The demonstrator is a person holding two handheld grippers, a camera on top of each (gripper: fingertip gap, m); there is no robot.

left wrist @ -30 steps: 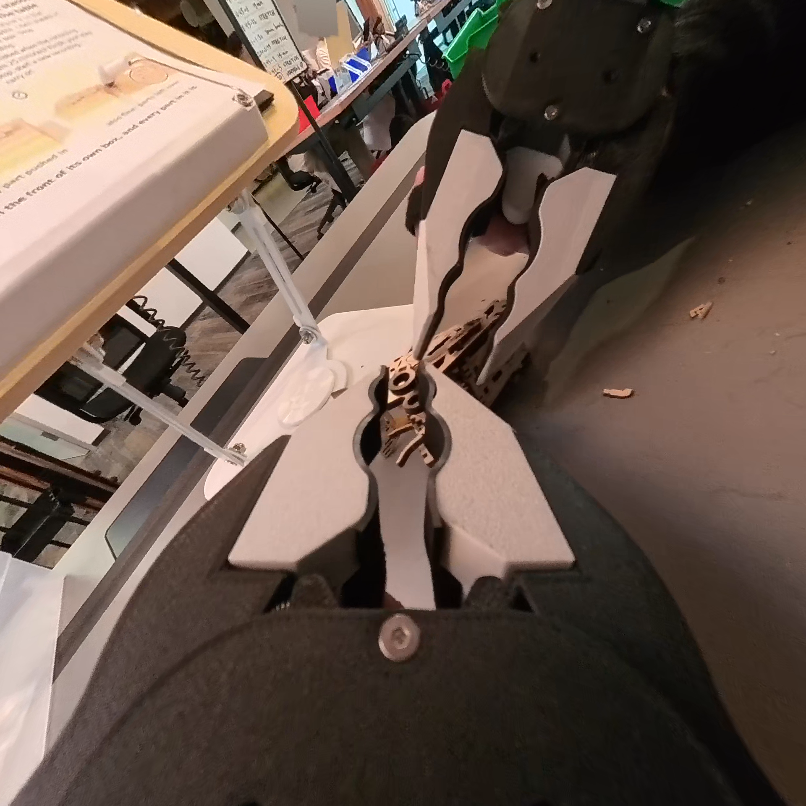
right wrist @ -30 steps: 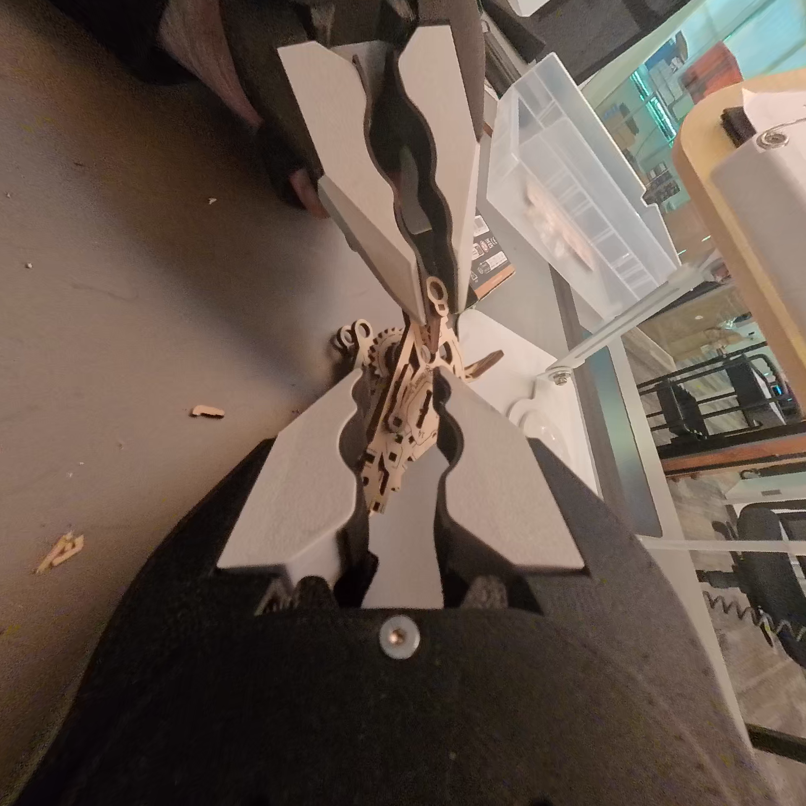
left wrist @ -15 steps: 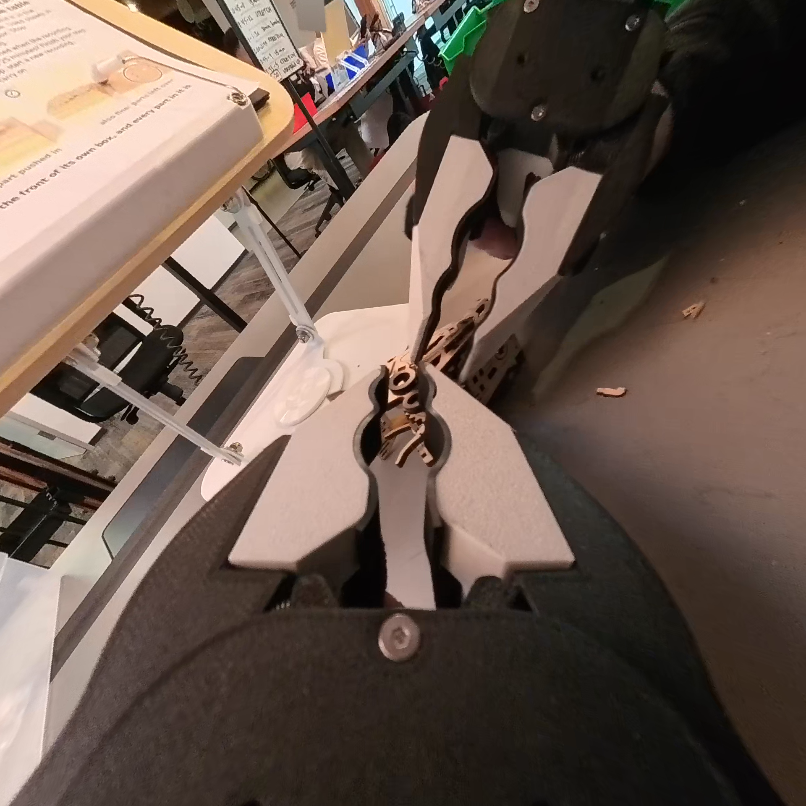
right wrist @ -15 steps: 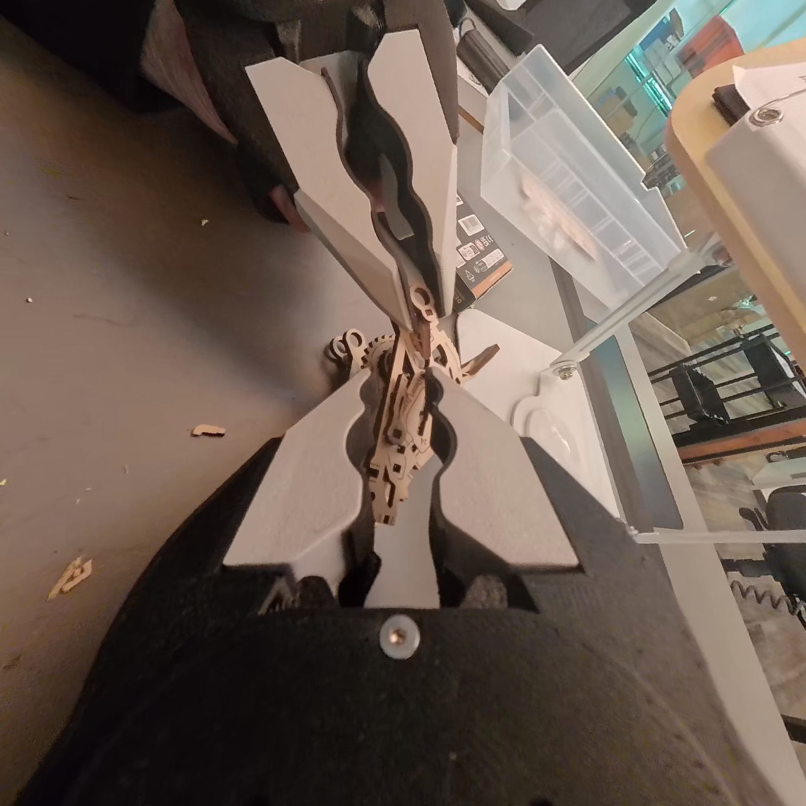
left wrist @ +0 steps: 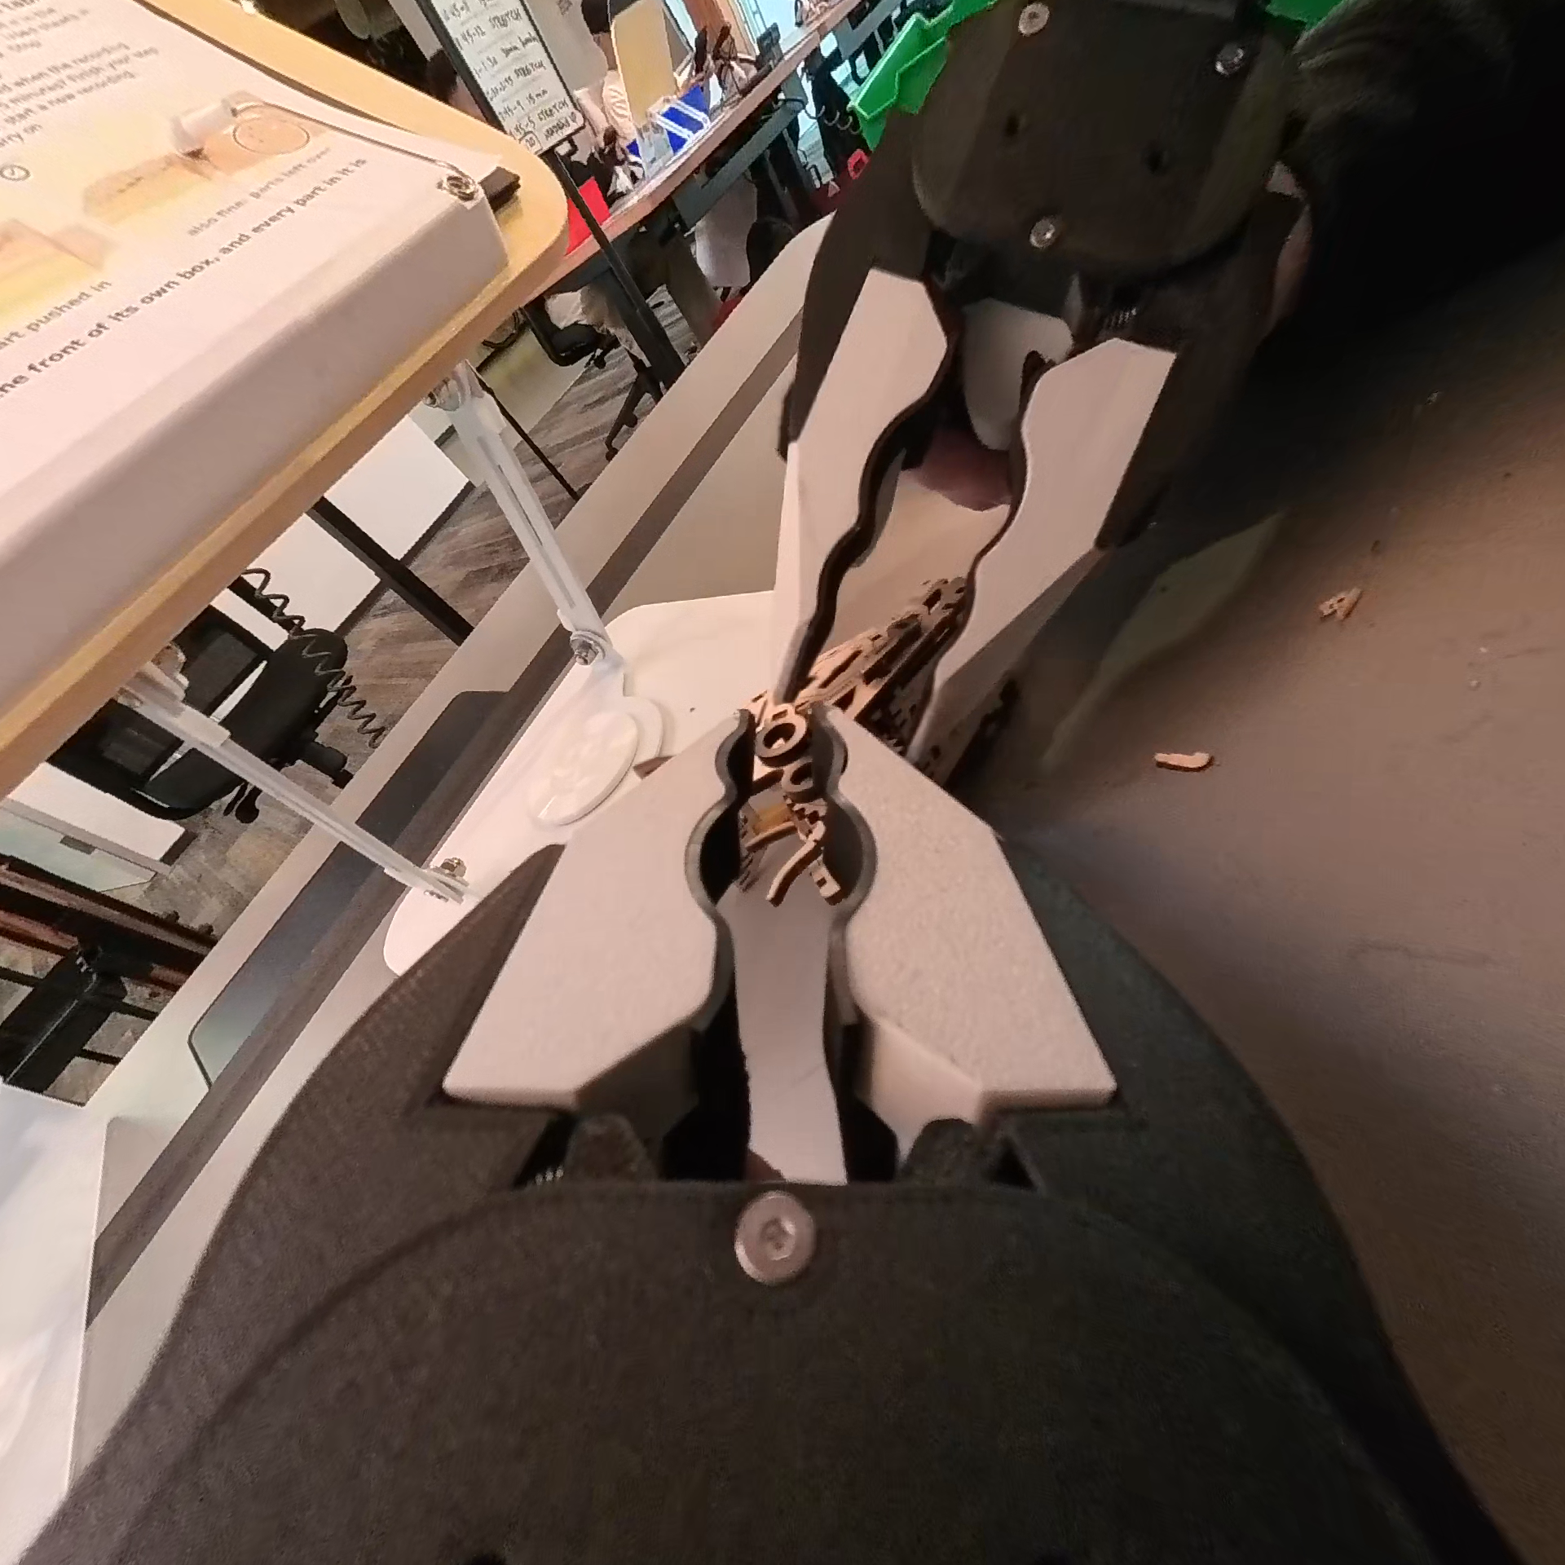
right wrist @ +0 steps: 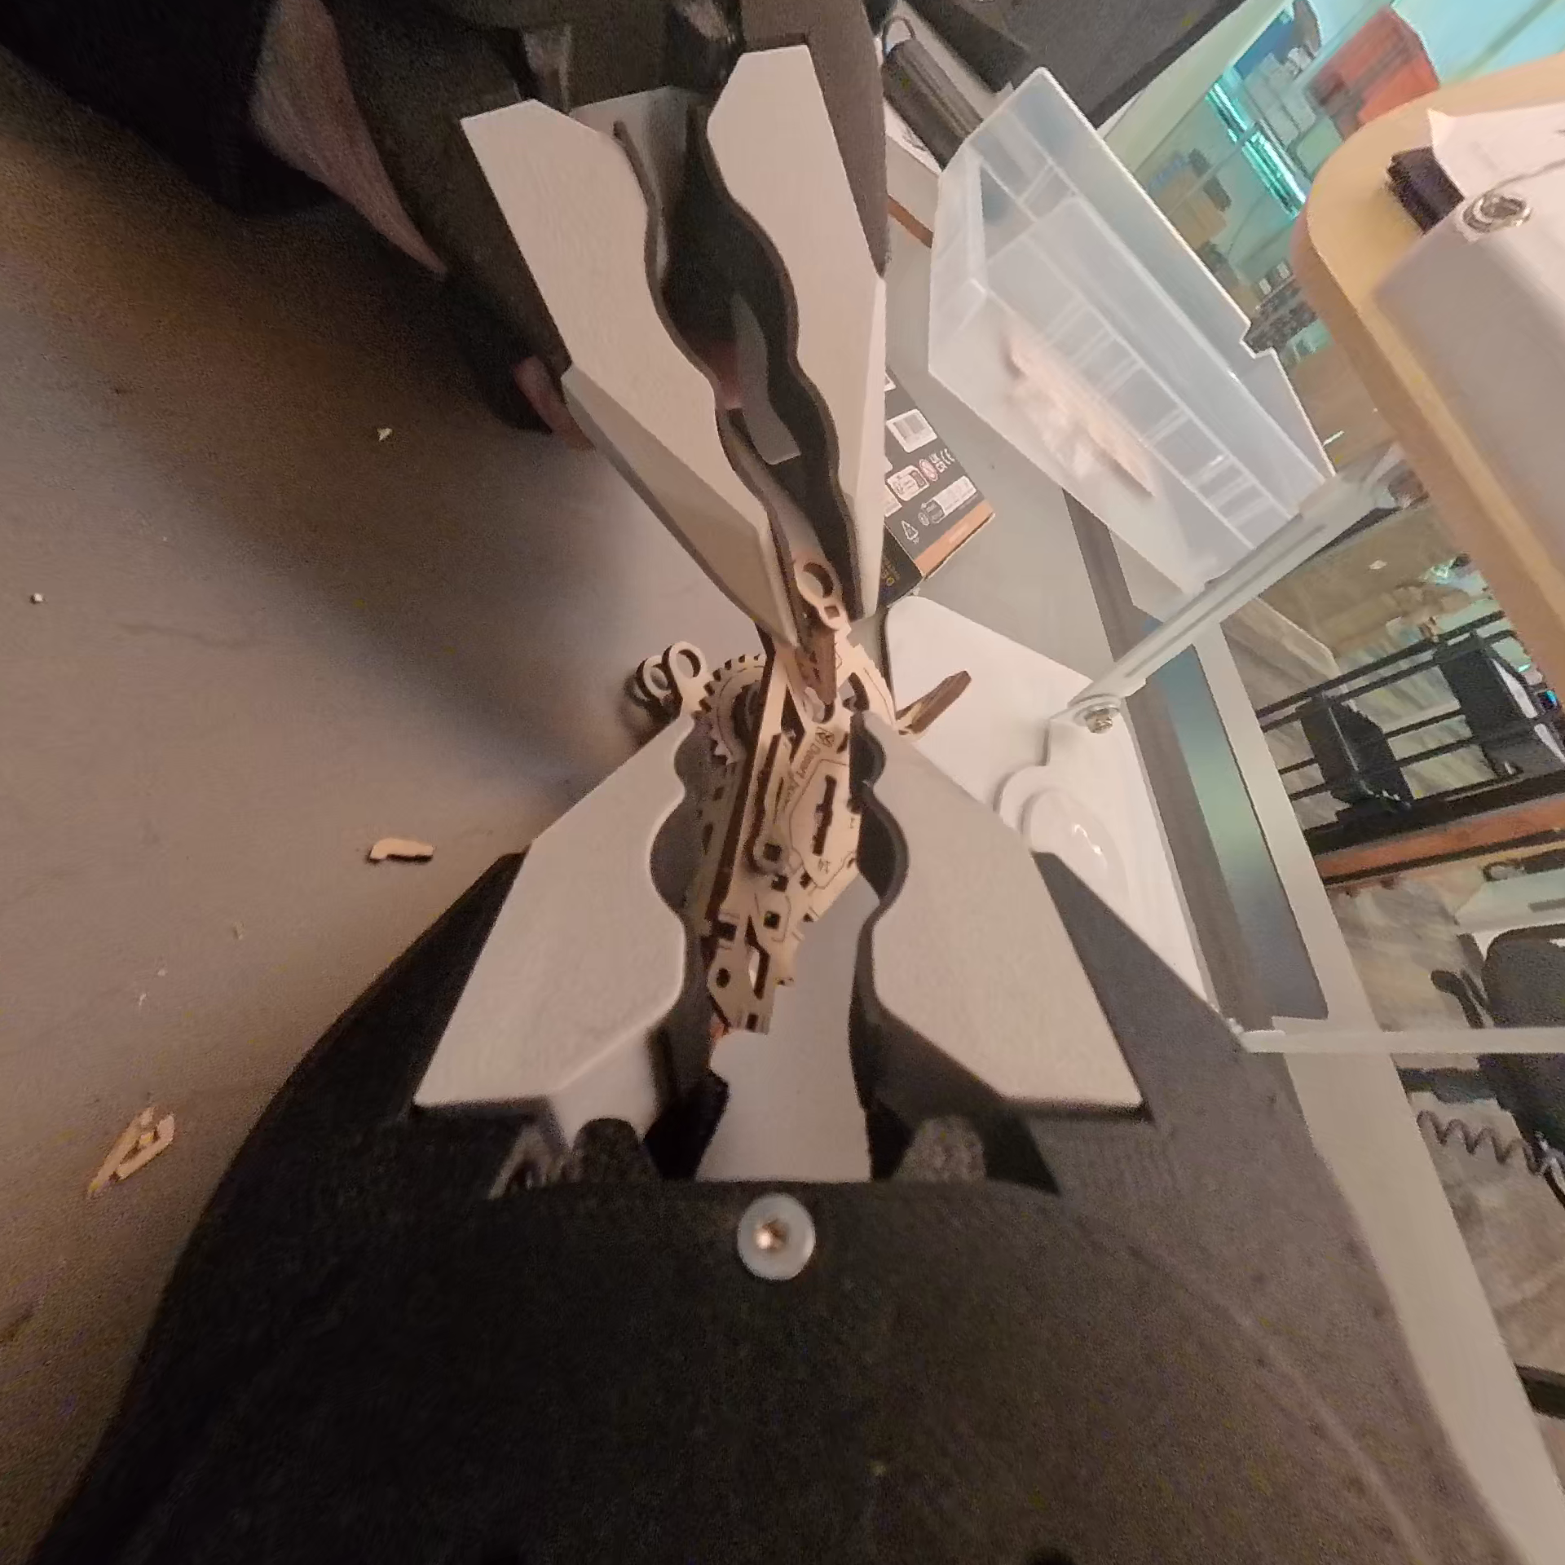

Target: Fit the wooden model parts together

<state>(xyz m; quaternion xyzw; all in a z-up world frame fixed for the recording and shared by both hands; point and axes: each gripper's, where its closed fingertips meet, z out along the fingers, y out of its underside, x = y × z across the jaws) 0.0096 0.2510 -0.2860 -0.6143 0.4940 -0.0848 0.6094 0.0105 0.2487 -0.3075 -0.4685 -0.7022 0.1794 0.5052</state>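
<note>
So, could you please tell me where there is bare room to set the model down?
The grey mat left of both grippers is mostly bare, with only a few wood scraps. It is crowded toward the white stand base, the clear box and the table edge.

A pale wooden model (right wrist: 766, 855) with gear and slots meets a small looped part (right wrist: 817, 597) endwise.
</note>
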